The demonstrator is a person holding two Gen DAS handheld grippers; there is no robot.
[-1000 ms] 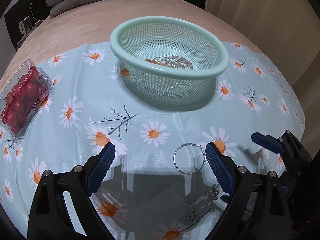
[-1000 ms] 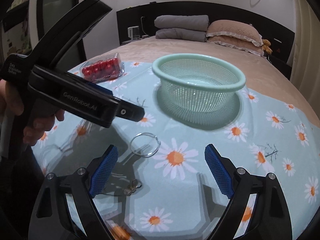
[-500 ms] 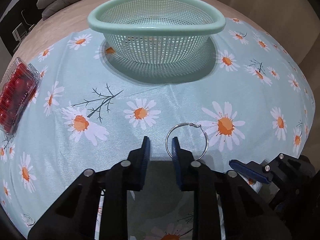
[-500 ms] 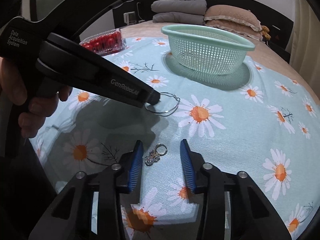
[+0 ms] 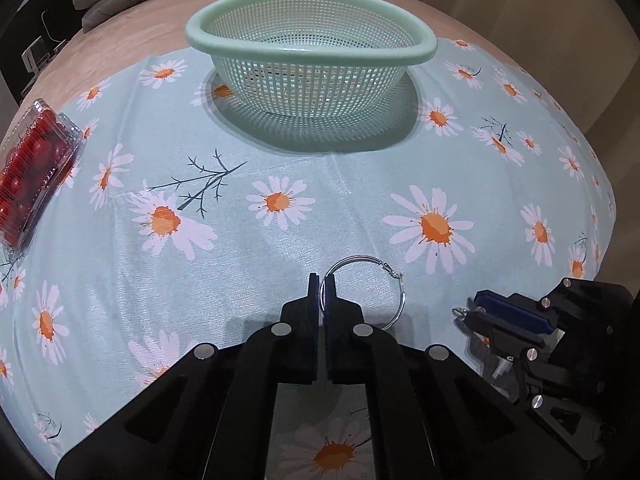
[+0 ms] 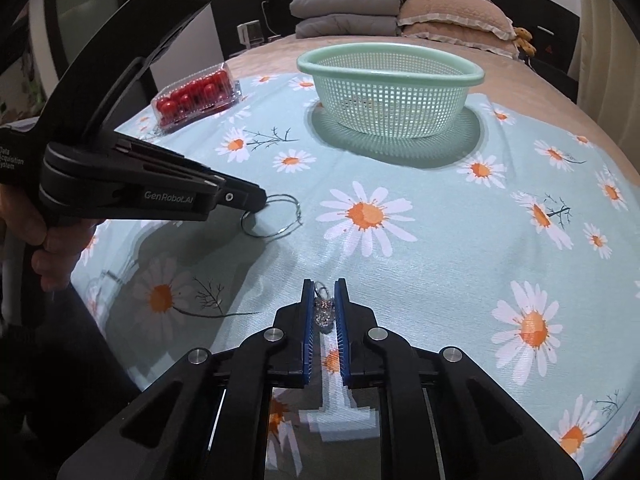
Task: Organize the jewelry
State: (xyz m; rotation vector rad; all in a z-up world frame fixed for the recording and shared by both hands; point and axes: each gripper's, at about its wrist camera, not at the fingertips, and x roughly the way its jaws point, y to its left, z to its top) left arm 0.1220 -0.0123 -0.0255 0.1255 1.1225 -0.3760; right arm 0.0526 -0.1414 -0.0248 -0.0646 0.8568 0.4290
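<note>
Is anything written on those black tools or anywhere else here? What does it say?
"GenRobot.AI": white lettering on the side of the black left gripper, seen from the right wrist.
"Data Acquisition System": small white print on the same gripper's handle; the first letters are cut off at the picture's edge.
Nothing else is readable.

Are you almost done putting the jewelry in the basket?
Getting close. The basket may hold something already, but that's unclear from here. In hand: the left gripper is shut on the hoop, the right gripper on a sparkly charm. Left: carrying both to the basket.
</note>
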